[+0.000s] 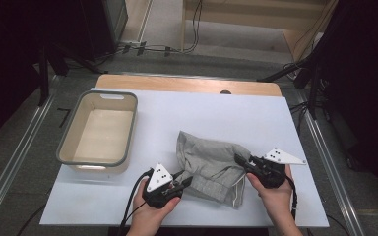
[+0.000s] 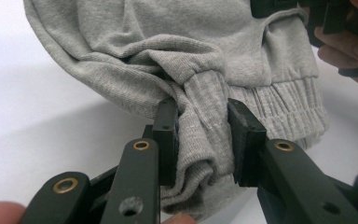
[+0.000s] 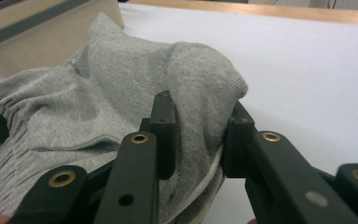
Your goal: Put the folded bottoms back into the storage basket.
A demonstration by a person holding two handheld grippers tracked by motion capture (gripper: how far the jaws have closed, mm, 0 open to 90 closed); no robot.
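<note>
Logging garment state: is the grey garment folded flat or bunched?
Bunched: the grey garment lies crumpled, left gripper and right gripper each pinching its fabric.

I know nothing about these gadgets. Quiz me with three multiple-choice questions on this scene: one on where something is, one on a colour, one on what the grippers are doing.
1. Where is the tub relative to the garment?
A. To its left
B. To its right
C. On top of it

2. What colour is the garment?
A. Blue
B. Grey
C. Red

3. What are the left gripper and right gripper doing?
A. Both pinch the garment
B. Both hang open above the tub
C. One holds a cup

Answers:
1 A, the high view shows the tub left of the garment.
2 B, every view shows grey knit.
3 A, each gripper view shows fabric bunched between its jaws.
</note>
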